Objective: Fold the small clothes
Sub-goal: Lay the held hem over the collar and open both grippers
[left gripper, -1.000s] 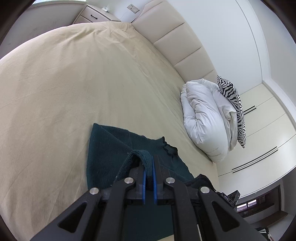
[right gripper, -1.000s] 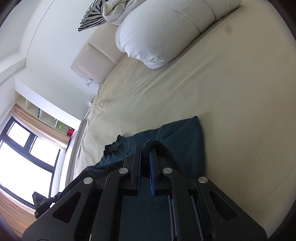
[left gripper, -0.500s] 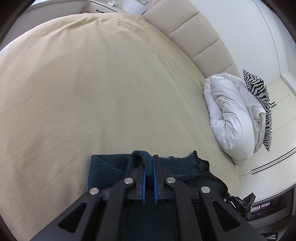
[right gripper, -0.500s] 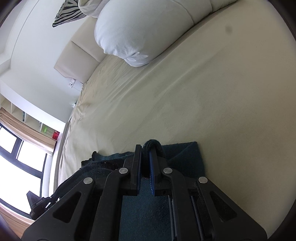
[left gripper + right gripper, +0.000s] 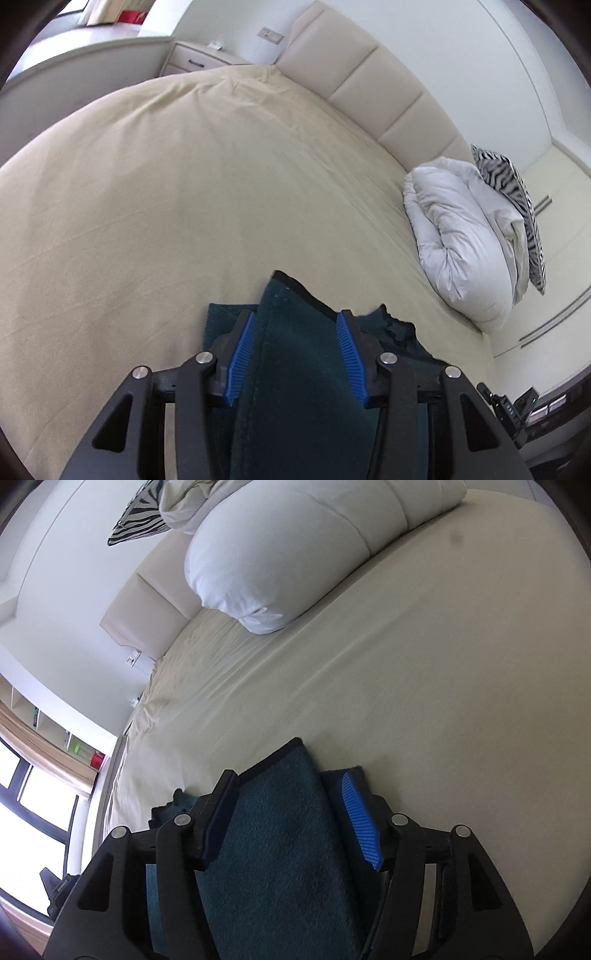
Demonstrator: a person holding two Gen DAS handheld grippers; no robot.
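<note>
A dark teal garment [image 5: 295, 369] lies folded on the beige bed sheet [image 5: 147, 221]. My left gripper [image 5: 295, 321] is open, its blue pads [image 5: 240, 354] spread on either side of a raised fold of the cloth. In the right wrist view the same garment [image 5: 280, 834] lies between the open blue pads [image 5: 360, 830] of my right gripper [image 5: 290, 786]. A corner of the fold sticks out past the fingertips in both views. A frilled edge [image 5: 391, 321] shows to the right in the left wrist view.
A rolled white duvet [image 5: 454, 236] and a zebra-striped pillow [image 5: 517, 195] lie at the padded headboard [image 5: 369, 85]. A bedside table [image 5: 199, 59] stands beyond the bed. A window with a curtain [image 5: 33, 797] is at the left.
Both grippers were shut on folds of the teal garment and carried it across itself. Now both have opened and let go; the cloth lies loose between the pads.
</note>
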